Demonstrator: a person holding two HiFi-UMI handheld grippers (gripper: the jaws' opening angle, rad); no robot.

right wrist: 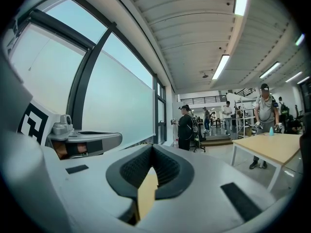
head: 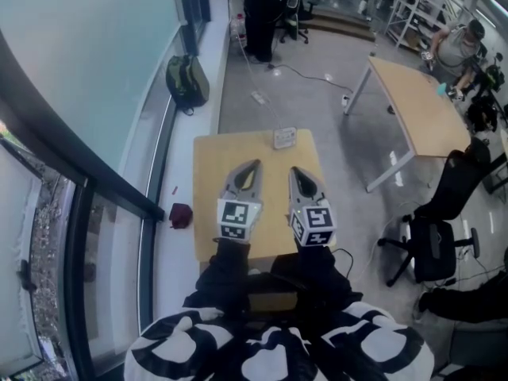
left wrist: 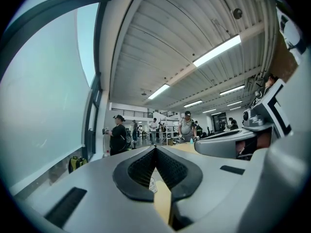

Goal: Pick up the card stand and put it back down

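The card stand [head: 284, 137], small and pale, sits at the far edge of the little wooden table [head: 210, 189]. Both grippers hover side by side over the table's near half, pointing level and away from me, well short of the stand. My left gripper [head: 255, 163] is shut with nothing in it, its tips meeting in the left gripper view [left wrist: 155, 147]. A small white piece [left wrist: 152, 184] shows low in the gap behind those tips, over the table top. My right gripper [head: 293, 169] is shut and empty too, its tips together in the right gripper view [right wrist: 152, 145].
A glass wall runs along the left, with a green backpack [head: 186, 82] and a dark red object [head: 181, 215] on the floor beside it. A larger wooden table [head: 417, 105] and a black office chair [head: 440, 228] stand to the right. A person [head: 262, 14] stands beyond the table.
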